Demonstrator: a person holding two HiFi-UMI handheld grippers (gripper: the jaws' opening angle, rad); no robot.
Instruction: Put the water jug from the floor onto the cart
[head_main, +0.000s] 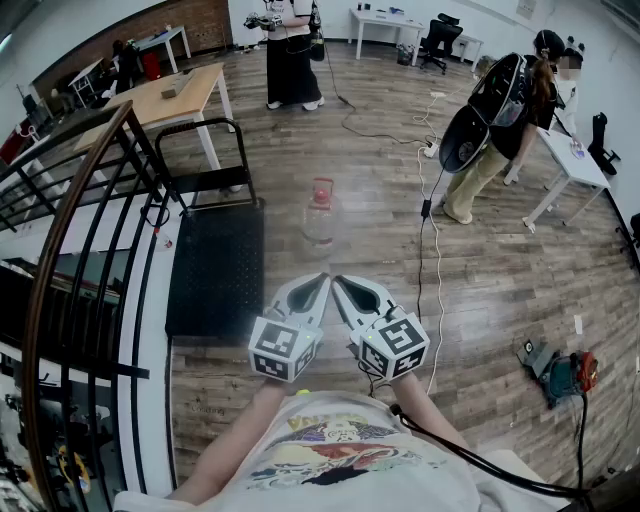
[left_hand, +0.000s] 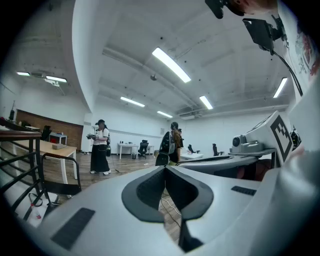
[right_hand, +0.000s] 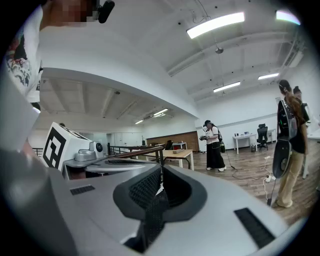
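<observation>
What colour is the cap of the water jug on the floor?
The cap is red; the head view shows it best.

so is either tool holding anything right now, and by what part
Nothing is held: the left tool and right tool are both shut and empty; the water jug stands apart ahead.

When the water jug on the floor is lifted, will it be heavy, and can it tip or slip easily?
The water jug looks like clear, smooth plastic, so it may be slippery. It stands upright and is taller than wide, so a push near its red top could tip it. Its fill level is too blurred to tell; if full, probably heavy.
</observation>
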